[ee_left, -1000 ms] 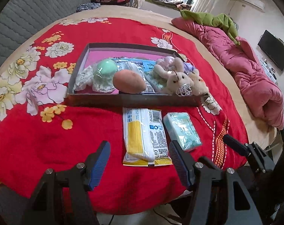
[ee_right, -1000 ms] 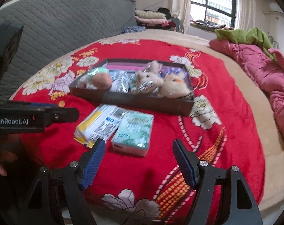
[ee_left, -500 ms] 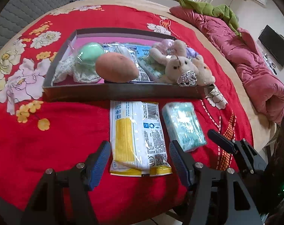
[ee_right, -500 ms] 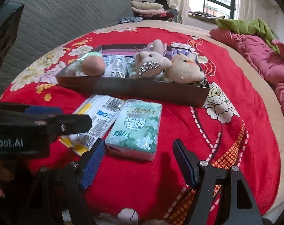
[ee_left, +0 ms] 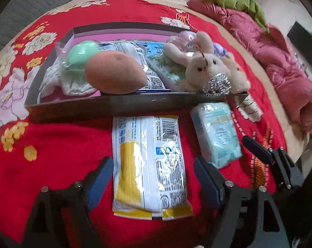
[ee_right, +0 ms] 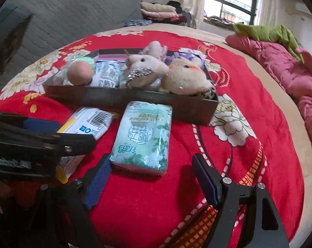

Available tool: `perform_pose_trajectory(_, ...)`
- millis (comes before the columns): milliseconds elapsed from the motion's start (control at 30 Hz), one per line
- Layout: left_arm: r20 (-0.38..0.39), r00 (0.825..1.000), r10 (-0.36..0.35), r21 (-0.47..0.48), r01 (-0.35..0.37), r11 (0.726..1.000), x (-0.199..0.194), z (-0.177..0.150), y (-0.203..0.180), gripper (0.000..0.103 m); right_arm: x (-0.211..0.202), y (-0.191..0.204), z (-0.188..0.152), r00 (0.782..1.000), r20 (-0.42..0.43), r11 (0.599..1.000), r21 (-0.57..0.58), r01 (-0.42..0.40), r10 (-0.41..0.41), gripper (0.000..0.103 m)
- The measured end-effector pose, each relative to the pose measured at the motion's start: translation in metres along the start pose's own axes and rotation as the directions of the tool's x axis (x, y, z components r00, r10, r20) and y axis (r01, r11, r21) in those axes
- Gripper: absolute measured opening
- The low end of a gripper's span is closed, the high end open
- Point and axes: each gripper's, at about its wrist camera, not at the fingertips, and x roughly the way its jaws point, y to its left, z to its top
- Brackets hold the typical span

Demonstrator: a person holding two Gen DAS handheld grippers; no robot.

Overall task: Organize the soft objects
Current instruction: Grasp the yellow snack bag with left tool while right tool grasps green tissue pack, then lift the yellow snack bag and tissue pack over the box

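Where wipes pack (ee_left: 149,163) ends, bare red blanket (ee_left: 52,144).

in the right wrist view the left gripper (ee_right: 52,136) covers the near end of the yellow-and-white packet (ee_right: 88,122). the tray wall (ee_left: 135,105) hides the plush toys' lower parts, and packet print is unreadable.
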Motion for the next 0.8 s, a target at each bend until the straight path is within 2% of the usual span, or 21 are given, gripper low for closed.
perform_pose_trajectory(233,-0.009,0.995,0.100,0.035,-0.099,0.994,0.014,0.004,-0.006,0.080,0.015,0.009,0.003,1.000,0.004,1.000,-0.002,0.014,-0.014,0.080)
perform_pose_trajectory(333,-0.015,0.995,0.097,0.023,-0.096,0.995,0.019,0.007,-0.002,0.080,0.020,0.005,0.006,0.999,0.022,0.999,0.022,0.049,-0.049,0.080)
perform_pose_trajectory(433,-0.012,0.996,0.086,0.007,-0.086,0.996,0.021,0.009,0.001,0.077,0.023,-0.003,0.009,0.999,0.019,0.998,0.053,0.031,-0.032,0.079)
perform_pose_trajectory(500,-0.004,0.996,0.091,0.009,-0.091,0.996,0.021,0.010,0.002,0.069,0.022,-0.008,0.010,0.999,0.019,0.998,0.059,0.032,-0.033,0.068)
perform_pose_trajectory(533,-0.004,0.996,0.085,0.009,-0.085,0.996,0.020,0.010,0.003,0.067,0.021,-0.010,0.011,0.999,0.022,0.998,0.058,0.036,-0.037,0.058)
perform_pose_trajectory(567,-0.002,0.997,0.074,0.005,-0.074,0.997,0.019,0.011,0.003,0.063,0.020,-0.010,0.012,0.999,0.020,0.998,0.055,0.038,-0.039,0.054)
perform_pose_trajectory(800,0.007,1.000,0.030,-0.007,-0.030,1.000,0.005,0.006,0.008,0.059,0.011,-0.015,0.014,1.000,0.028,0.998,0.058,0.011,-0.013,0.051)
